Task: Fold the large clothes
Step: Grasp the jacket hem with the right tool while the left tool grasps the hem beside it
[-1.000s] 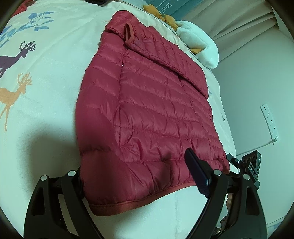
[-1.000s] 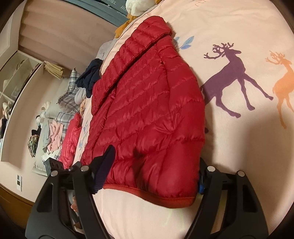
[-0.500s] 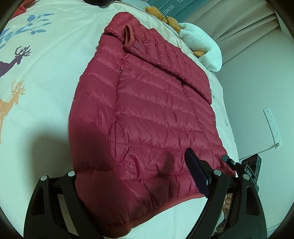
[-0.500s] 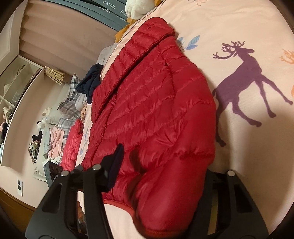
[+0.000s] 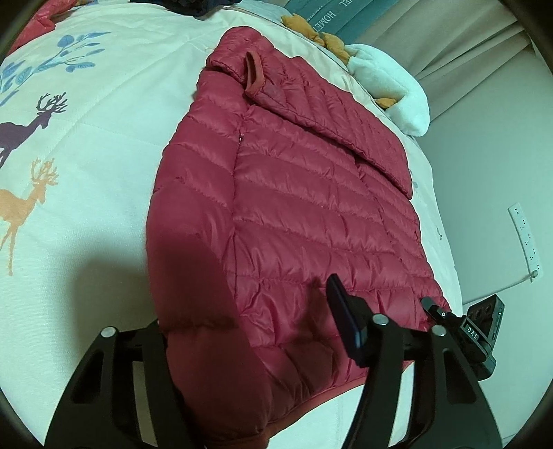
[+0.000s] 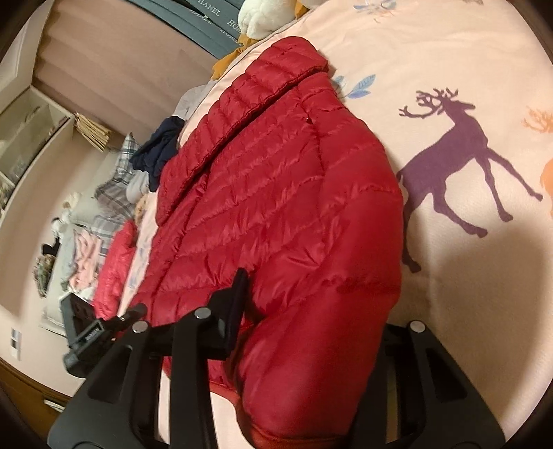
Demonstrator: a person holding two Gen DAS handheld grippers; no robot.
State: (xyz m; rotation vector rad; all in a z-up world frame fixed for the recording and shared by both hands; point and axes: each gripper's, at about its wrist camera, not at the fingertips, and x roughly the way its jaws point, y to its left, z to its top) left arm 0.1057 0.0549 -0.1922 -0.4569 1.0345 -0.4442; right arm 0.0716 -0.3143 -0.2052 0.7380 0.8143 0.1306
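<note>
A red quilted down jacket lies flat on a pale bedspread printed with deer, its collar at the far end. My left gripper straddles one near hem corner. Its jaws are closing, the puffy fabric bulges between them, and the left finger is hidden behind the cloth. In the right wrist view the same jacket rests on the bedspread. My right gripper is closing on the other hem corner, where a thick wad of fabric is squeezed between the pads.
A white plush toy and teal books sit beyond the collar. A dark garment and a heap of clothes lie along the bed's far side. The bed edge runs near a wall with a socket strip.
Both grippers have pushed onto the jacket's near hem and narrowed. The hem now bunches up between the fingers of each, most strongly in the right one.
</note>
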